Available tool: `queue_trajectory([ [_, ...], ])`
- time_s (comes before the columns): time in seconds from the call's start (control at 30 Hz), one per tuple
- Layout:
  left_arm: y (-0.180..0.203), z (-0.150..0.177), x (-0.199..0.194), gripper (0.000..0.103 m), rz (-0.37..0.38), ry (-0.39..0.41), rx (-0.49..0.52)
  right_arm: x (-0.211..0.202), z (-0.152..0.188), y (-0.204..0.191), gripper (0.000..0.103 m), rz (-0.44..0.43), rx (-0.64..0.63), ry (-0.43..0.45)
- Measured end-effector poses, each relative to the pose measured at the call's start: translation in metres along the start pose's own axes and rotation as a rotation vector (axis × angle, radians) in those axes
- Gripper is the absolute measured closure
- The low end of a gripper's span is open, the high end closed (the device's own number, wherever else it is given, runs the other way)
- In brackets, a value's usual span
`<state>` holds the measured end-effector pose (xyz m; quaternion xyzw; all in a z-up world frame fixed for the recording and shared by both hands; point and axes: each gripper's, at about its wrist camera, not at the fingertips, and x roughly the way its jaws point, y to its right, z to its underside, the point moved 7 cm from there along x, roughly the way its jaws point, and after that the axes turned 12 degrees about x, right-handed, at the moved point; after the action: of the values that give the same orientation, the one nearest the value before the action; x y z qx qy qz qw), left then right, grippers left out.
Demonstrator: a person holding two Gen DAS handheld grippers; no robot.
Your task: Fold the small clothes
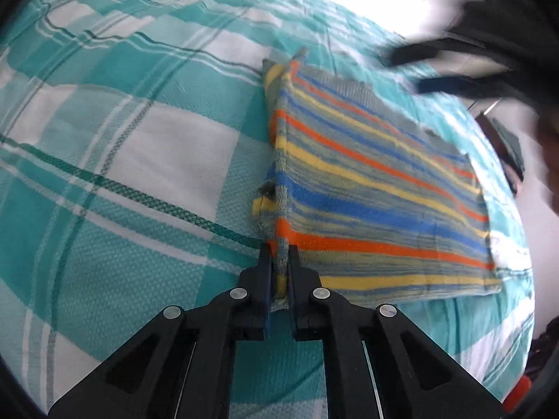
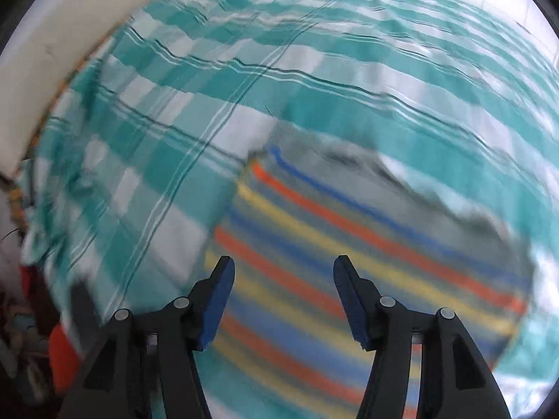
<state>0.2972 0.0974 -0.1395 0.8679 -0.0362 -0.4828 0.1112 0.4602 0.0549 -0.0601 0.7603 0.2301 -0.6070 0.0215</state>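
With the left tool [image 1: 278, 262] clamped on the striped cloth's [image 1: 377, 188] edge, the right tool [image 2: 283, 279], jaws apart and empty, must likely grip another edge to fold.

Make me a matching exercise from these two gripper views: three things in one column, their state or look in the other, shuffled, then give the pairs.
Column one:
1. left gripper
2. right gripper
3. bedsheet

Column two:
A. teal and white checks, spread out under everything
B. jaws apart, nothing between them, above the striped cloth
C. clamped on the cloth's raised edge

Pairs: 1-C, 2-B, 3-A
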Motion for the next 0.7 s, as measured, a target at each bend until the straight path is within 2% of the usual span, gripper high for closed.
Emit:
queue_trajectory([
  [0.1, -0.004, 0.002, 0.0, 0.098, 0.035, 0.007, -0.058, 0.055, -0.026, -0.034, 0.044, 0.095, -0.023, -0.048],
  [0.17, -0.007, 0.004, 0.0, 0.098, 0.054, 0.009, -0.093, 0.086, -0.027, -0.046, 0.044, 0.159, -0.039, -0.082],
  [0.27, -0.007, 0.004, -0.002, 0.098, 0.059, 0.012, -0.11, 0.124, -0.02, -0.056, 0.045, 0.303, -0.076, -0.121],
  [0.3, -0.009, 0.005, -0.006, 0.098, 0.058, 0.014, -0.109, 0.127, -0.02, -0.058, 0.059, 0.334, -0.098, -0.104],
  [0.37, -0.004, 0.001, -0.02, 0.098, 0.065, 0.038, -0.099, 0.119, -0.025, -0.061, 0.095, 0.377, -0.144, -0.031],
  [0.5, 0.022, -0.014, -0.057, 0.098, 0.103, 0.109, -0.046, 0.068, -0.032, -0.035, 0.095, 0.199, -0.05, 0.043],
  [0.57, 0.056, -0.027, -0.071, 0.098, 0.155, 0.135, 0.007, 0.041, -0.033, -0.014, 0.095, 0.124, -0.009, 0.07],
  [0.63, 0.085, -0.033, -0.075, 0.098, 0.201, 0.144, 0.052, 0.008, -0.03, 0.021, 0.095, 0.034, 0.042, 0.1],
  [0.7, 0.129, -0.04, -0.068, 0.098, 0.261, 0.136, 0.108, -0.02, -0.021, 0.064, 0.095, -0.007, 0.091, 0.132],
])
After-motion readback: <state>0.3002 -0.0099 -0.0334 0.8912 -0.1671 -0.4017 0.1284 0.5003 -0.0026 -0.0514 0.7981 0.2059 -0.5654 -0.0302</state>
